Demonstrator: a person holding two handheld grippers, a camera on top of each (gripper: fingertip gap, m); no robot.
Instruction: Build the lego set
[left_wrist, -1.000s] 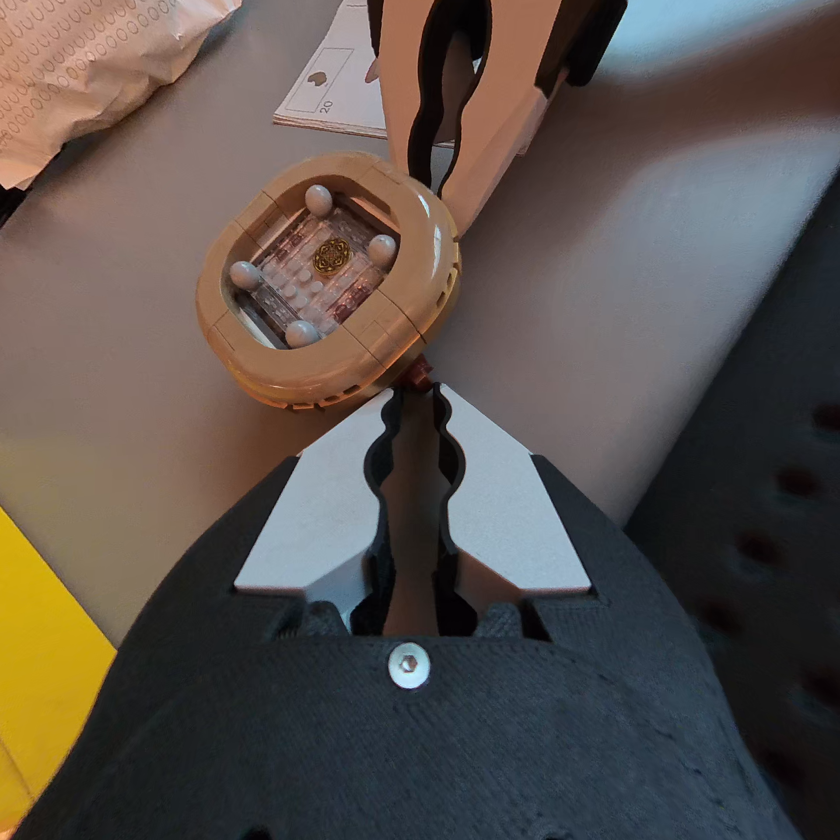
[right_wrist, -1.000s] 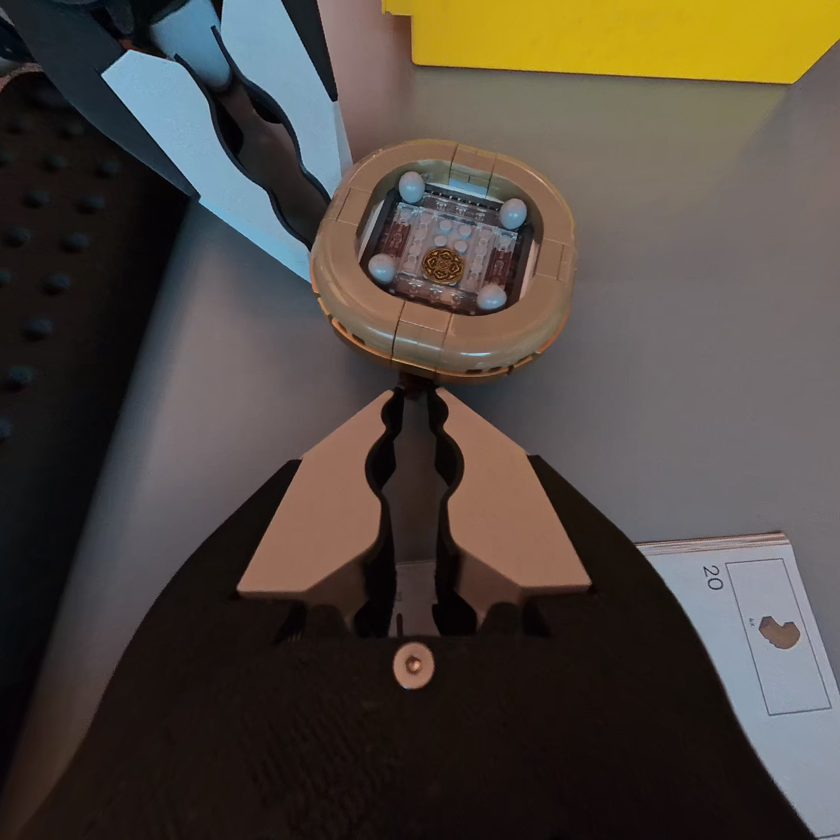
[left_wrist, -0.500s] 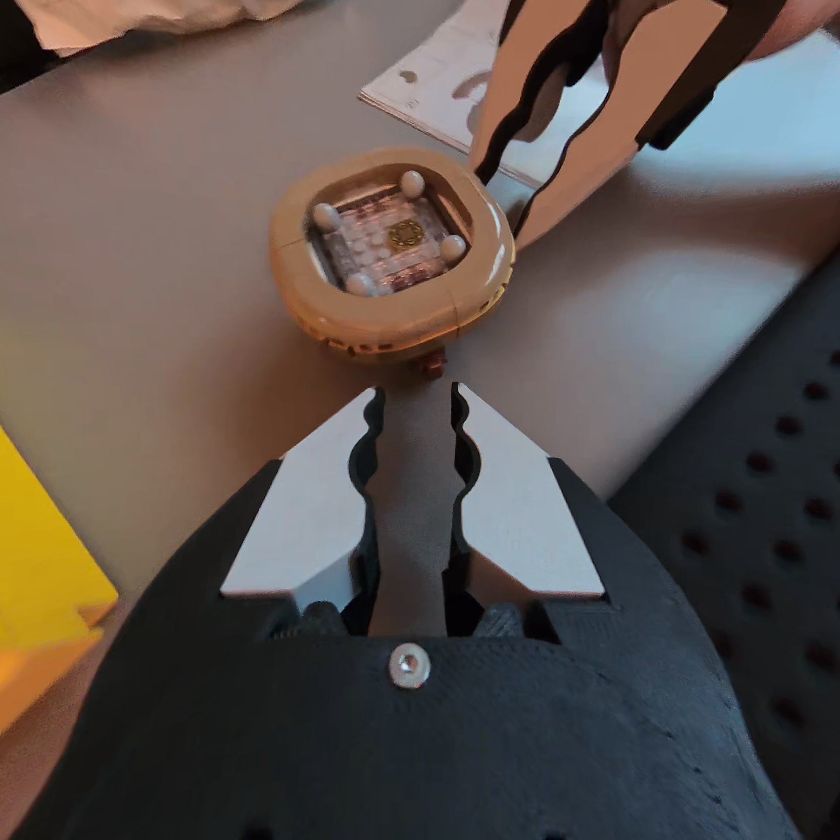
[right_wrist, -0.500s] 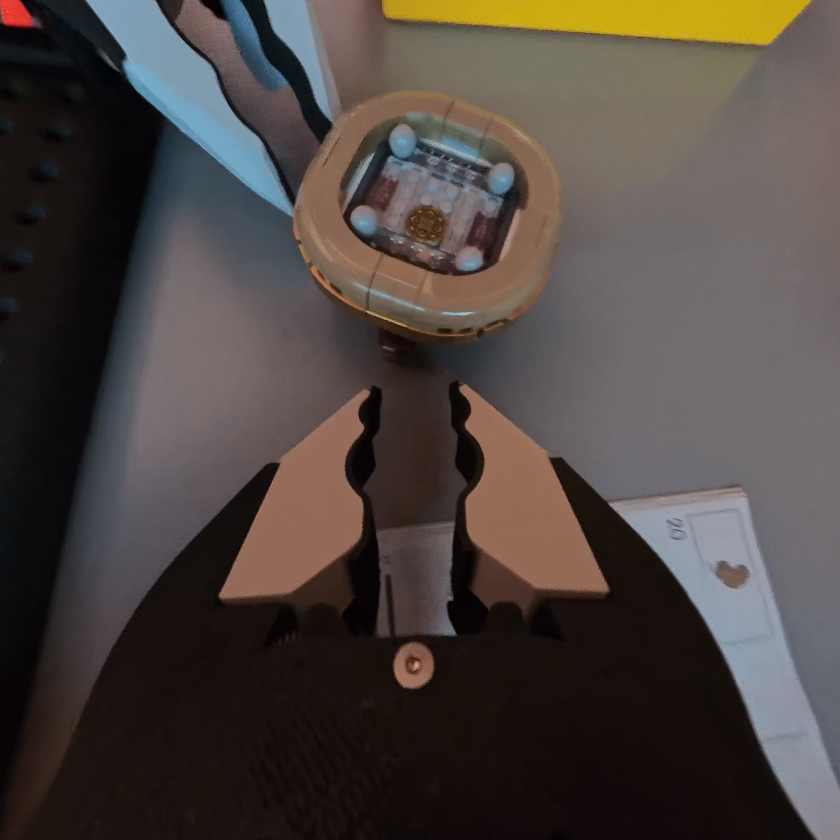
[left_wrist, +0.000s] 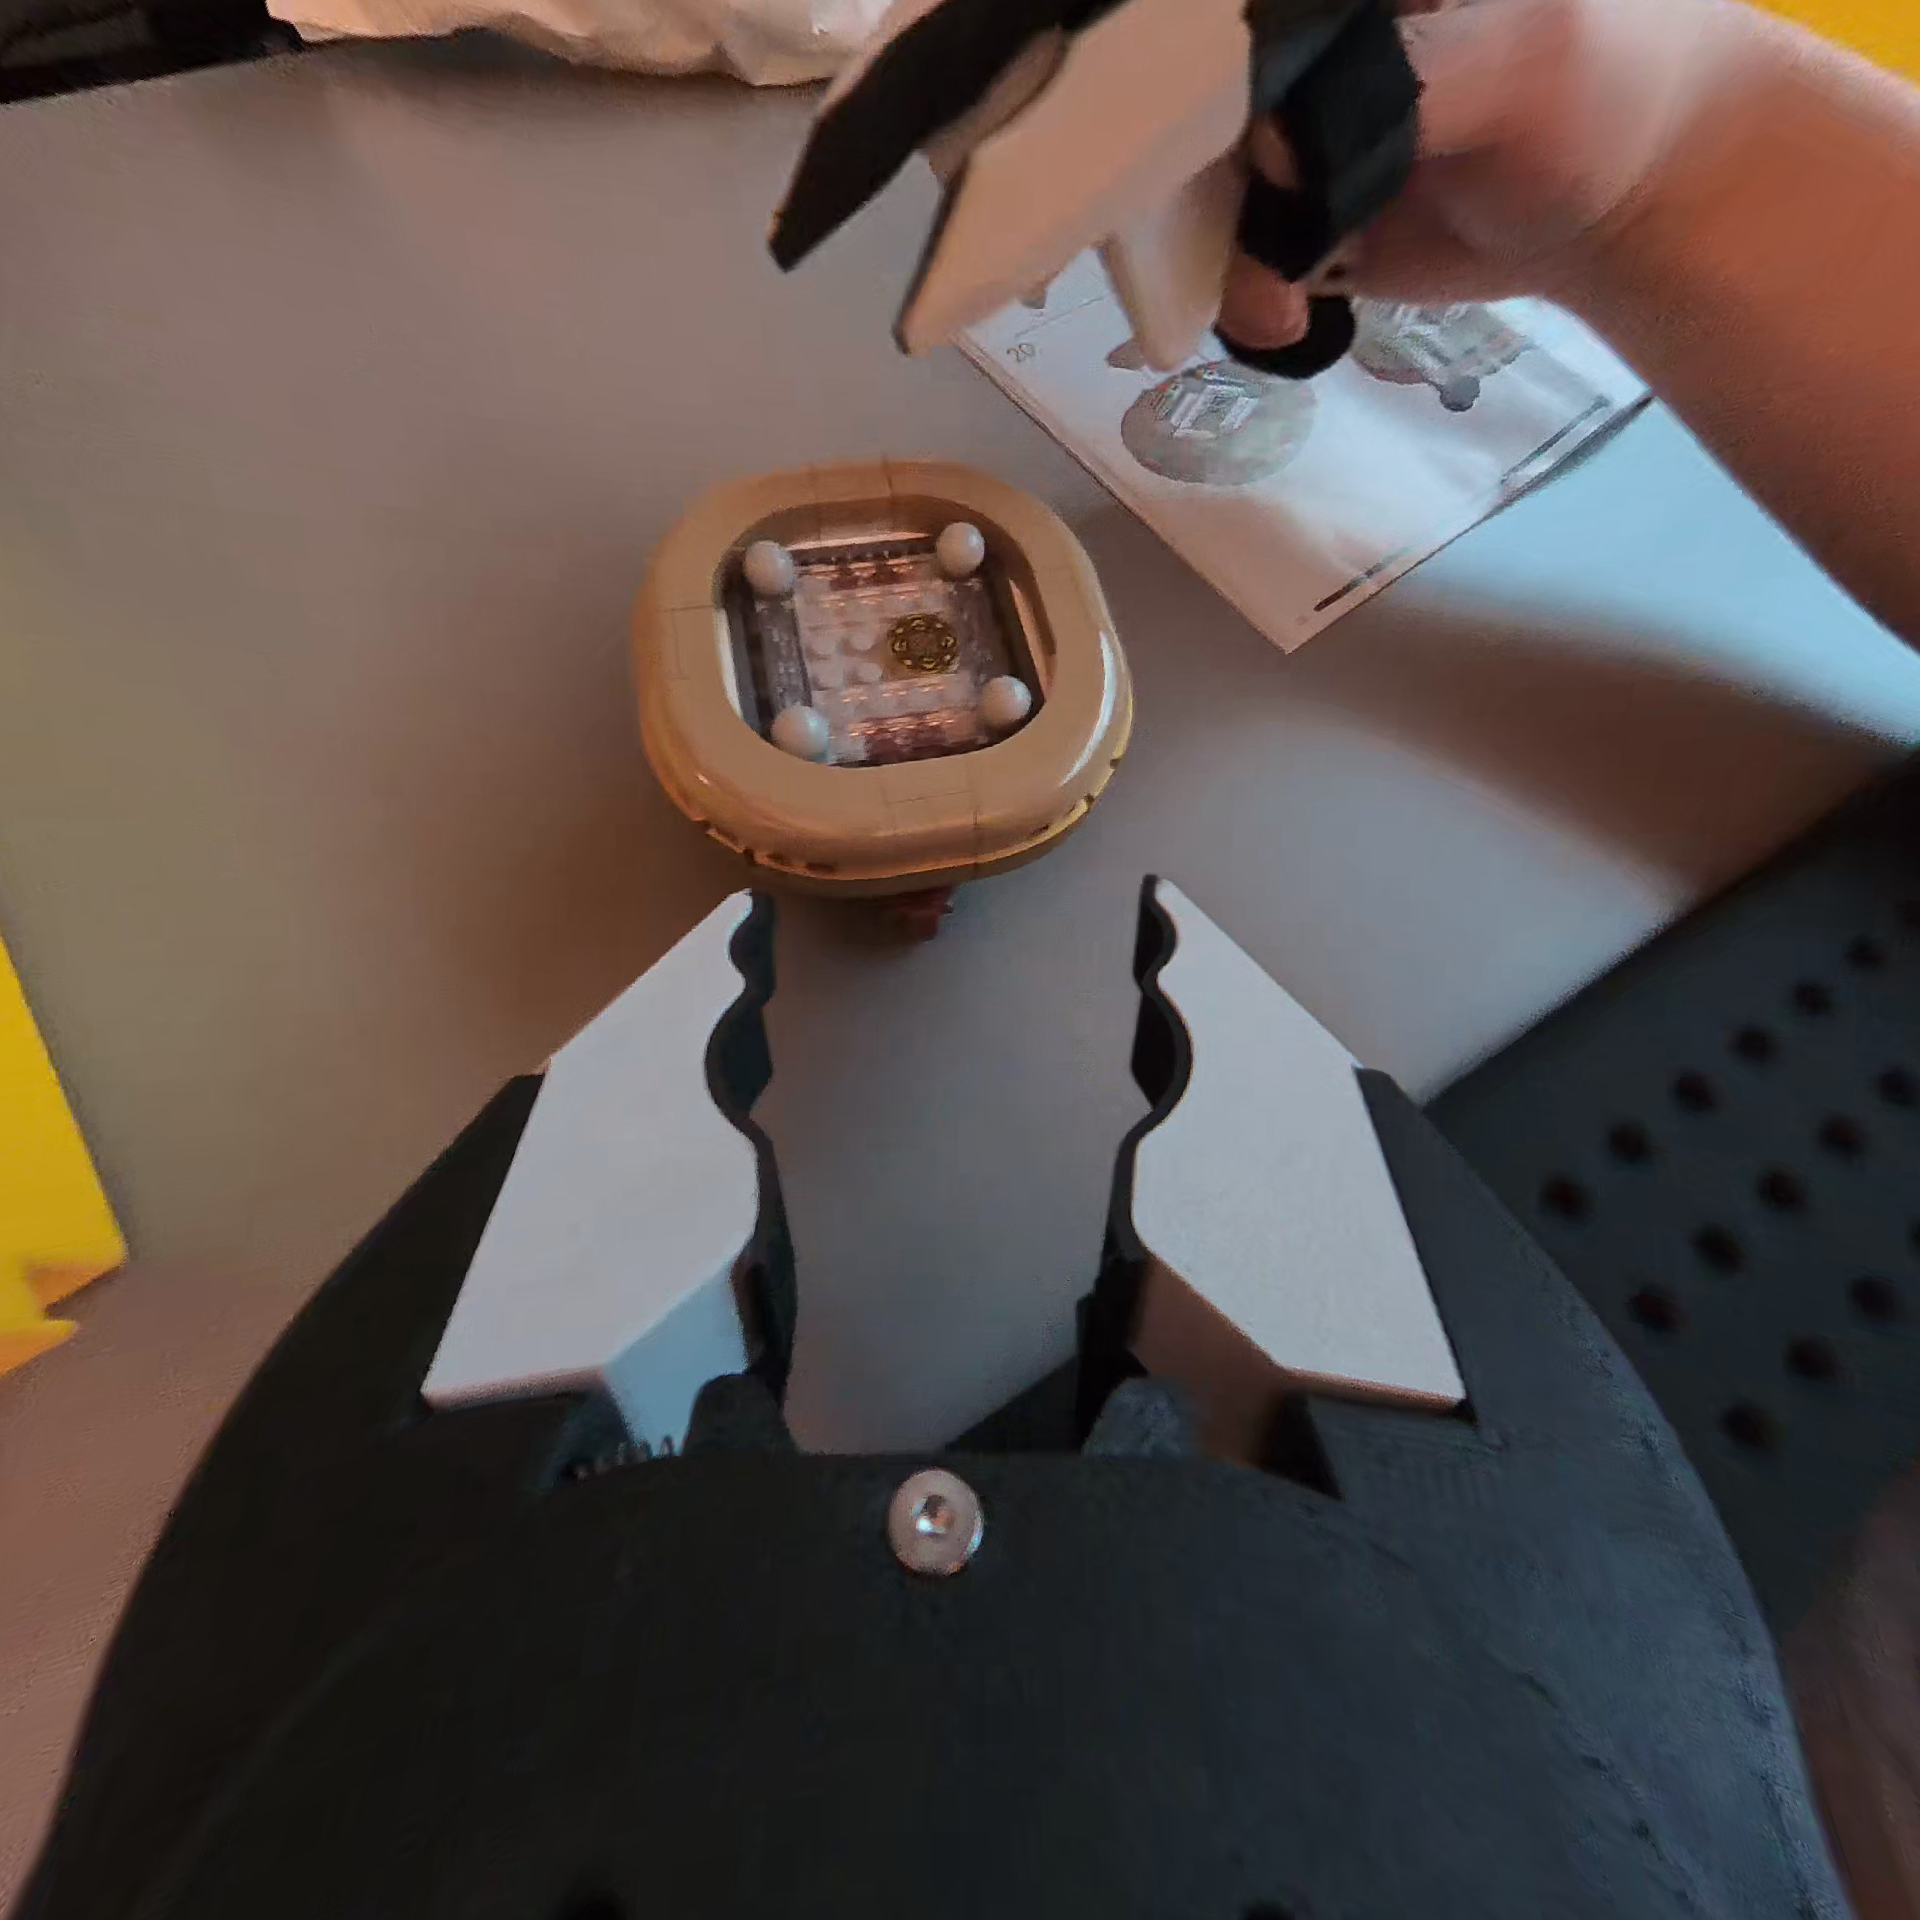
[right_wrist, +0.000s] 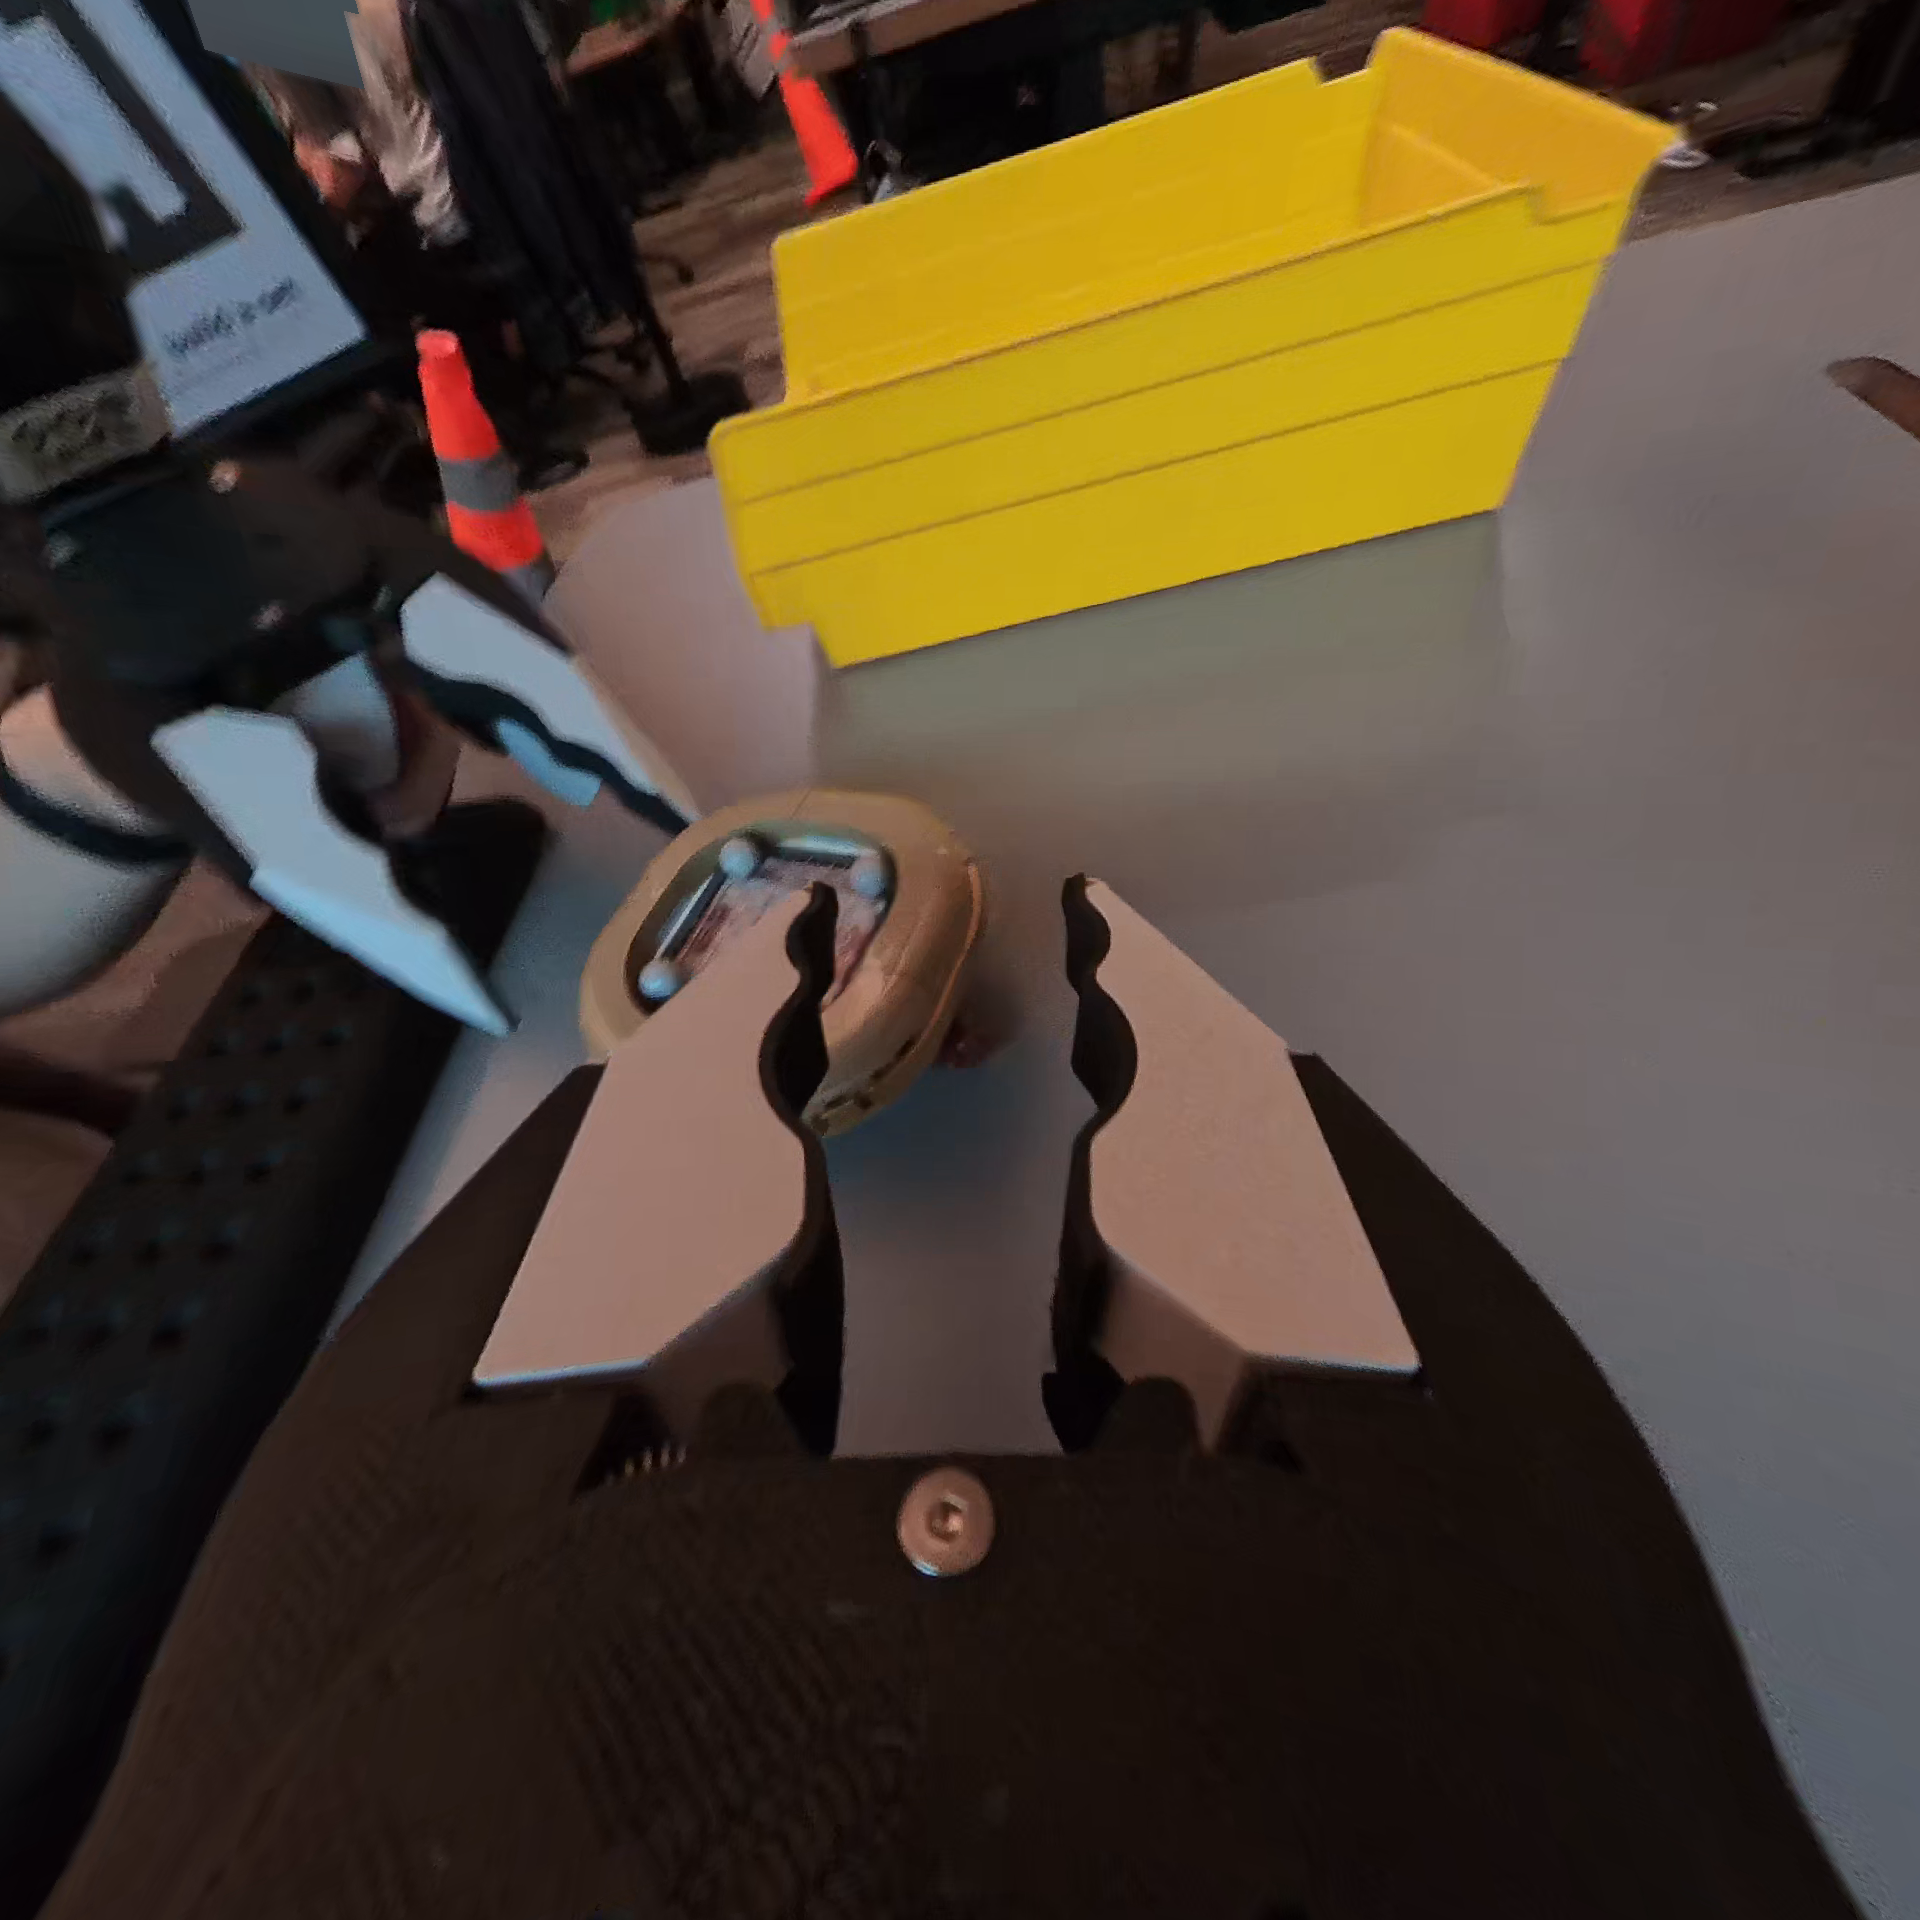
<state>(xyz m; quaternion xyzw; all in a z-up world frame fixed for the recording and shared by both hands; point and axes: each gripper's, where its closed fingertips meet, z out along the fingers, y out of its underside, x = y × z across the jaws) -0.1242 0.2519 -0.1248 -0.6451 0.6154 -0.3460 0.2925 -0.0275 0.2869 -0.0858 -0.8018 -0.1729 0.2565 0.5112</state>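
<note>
A tan, rounded lego model (left_wrist: 883, 675) rests on the grey table, with a clear studded centre, a small gold disc and grey knobs at its corners. It also shows in the right wrist view (right_wrist: 914, 935), partly behind my right gripper's left finger. My left gripper (left_wrist: 945, 914) is open and empty, its tips just short of the model's near side. My right gripper (right_wrist: 948, 896) is open and empty, raised above and beside the model; in the left wrist view it (left_wrist: 1039, 197) is lifted high at the far side, held by a hand.
An instruction booklet (left_wrist: 1351, 447) lies beyond the model at the right. A yellow bin (right_wrist: 1164, 364) stands at the far side of the table. A black perforated mat (left_wrist: 1745, 1143) borders the table. A white crumpled bag (left_wrist: 623, 31) lies at the far edge. Orange cones (right_wrist: 473, 457) stand off the table.
Both grippers have opened and let go of the model, which now rests on the table. The right gripper has lifted up and away; the left has drawn back a little.
</note>
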